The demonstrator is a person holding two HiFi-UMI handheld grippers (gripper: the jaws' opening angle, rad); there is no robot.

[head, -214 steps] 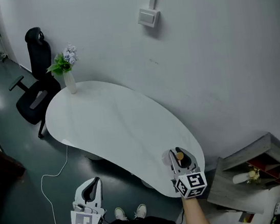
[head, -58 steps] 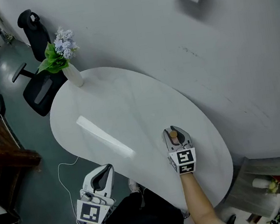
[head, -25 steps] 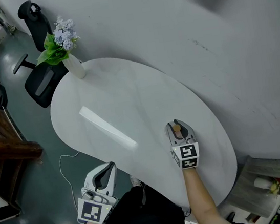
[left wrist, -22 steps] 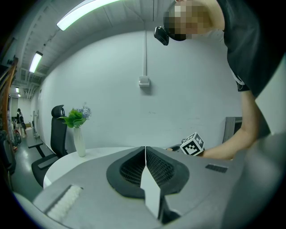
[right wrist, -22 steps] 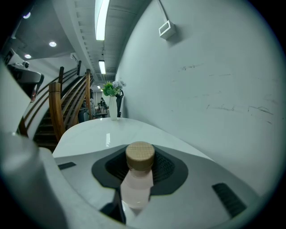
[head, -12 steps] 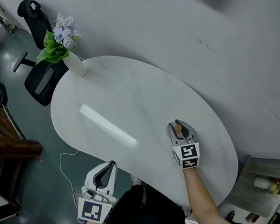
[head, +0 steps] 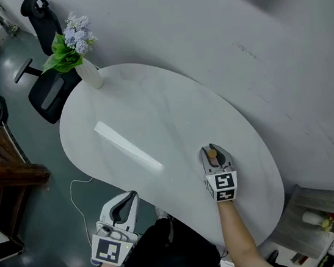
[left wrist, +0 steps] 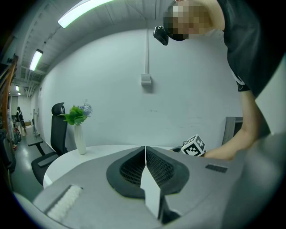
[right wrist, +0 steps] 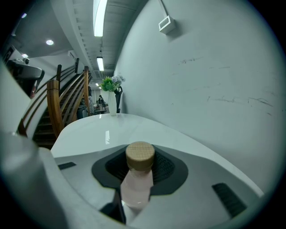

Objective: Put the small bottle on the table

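The small bottle (right wrist: 136, 185), pale pink with a round tan cap (right wrist: 140, 155), stands upright between the jaws of the right gripper (head: 214, 154). In the right gripper view the dark ribbed pads (right wrist: 166, 169) close on the bottle's neck and upper body from both sides, so this tool is grasping the bottle. The cap rises above the pads, and it also shows in the head view as a small tan disc at the gripper's tip. The bottle's base is hidden by the gripper body; whether it touches the surface below cannot be told.

The right gripper, with its marker cube (head: 223, 186) at the rear, is held over the near right part of the white oval table (head: 151, 107). A bright strip of reflected light (head: 128, 146) crosses the tabletop to the gripper's left.

The left gripper (head: 126, 201) is held off the table's near edge, above the dark floor (head: 40, 240) and beside the person's body. In the left gripper view its jaws meet along a closed seam with nothing between them.

At the table's far end stands a white vase (head: 91, 77) with green leaves and pale flowers (head: 75, 40). A black office chair (head: 47, 94) stands just behind it. A grey wall (head: 201, 26) runs along the table's far side, and a thin cable (head: 76, 201) lies on the floor.
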